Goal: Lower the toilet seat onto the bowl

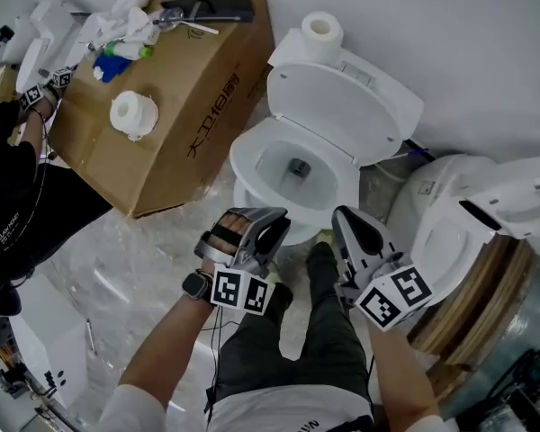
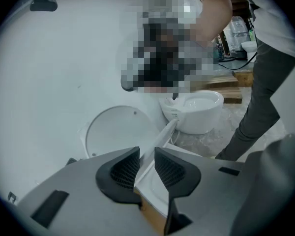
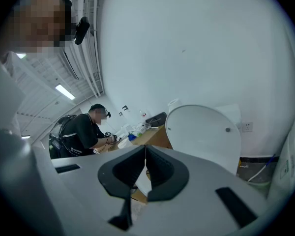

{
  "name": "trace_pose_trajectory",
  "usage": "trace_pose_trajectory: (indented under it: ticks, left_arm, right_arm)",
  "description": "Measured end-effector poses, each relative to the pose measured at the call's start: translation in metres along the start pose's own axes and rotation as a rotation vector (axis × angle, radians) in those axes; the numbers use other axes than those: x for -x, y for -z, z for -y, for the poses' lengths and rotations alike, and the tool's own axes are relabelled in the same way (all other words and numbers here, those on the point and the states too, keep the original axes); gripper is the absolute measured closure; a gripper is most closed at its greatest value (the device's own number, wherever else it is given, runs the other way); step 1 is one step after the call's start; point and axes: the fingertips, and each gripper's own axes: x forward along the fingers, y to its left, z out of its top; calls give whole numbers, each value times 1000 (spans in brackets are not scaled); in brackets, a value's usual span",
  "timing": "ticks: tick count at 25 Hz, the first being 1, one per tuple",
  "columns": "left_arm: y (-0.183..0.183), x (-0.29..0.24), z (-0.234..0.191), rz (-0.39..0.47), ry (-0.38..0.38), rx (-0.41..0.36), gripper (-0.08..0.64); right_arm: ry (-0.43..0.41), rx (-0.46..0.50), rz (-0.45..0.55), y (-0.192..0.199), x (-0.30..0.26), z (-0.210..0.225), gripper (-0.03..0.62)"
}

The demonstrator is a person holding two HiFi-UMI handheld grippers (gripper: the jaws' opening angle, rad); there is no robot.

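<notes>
Evidently not yet started: the seat (image 1: pixel 346 106) stands raised behind the bowl (image 1: pixel 252 165). The left gripper (image 1: pixel 263 223) (jaws slightly apart) and right gripper (image 1: pixel 345 219), jaws together, hold nothing. Next, I'd reach for the seat's rim.

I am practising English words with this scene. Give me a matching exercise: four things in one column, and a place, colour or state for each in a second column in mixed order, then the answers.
Things:
1. toilet lid
2. cardboard box
3. wristwatch
4. toilet bowl

Place, colour or state:
a. on the person's left wrist
b. brown
c. raised
d. uncovered

Pairs: 1-c, 2-b, 3-a, 4-d
</notes>
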Motion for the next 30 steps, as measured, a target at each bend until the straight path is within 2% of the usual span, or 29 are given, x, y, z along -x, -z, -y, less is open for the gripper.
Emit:
trace_pose_trajectory:
  ticks: [12,20,25,30]
  left_arm:
    - [40,17,61,39,-42,185,465]
    - [72,21,101,40,-63,270,459]
    - [90,21,121,75,-104,316,454]
    - [118,14,150,56,-97,377,454]
  right_arm:
    - [25,41,-13,56,-5,-1,575]
    - [2,40,-51,96,-9,-8,575]
    - [-22,33,-71,122,-17,-11,575]
    - [-37,24,-87,151,-32,-9,575]
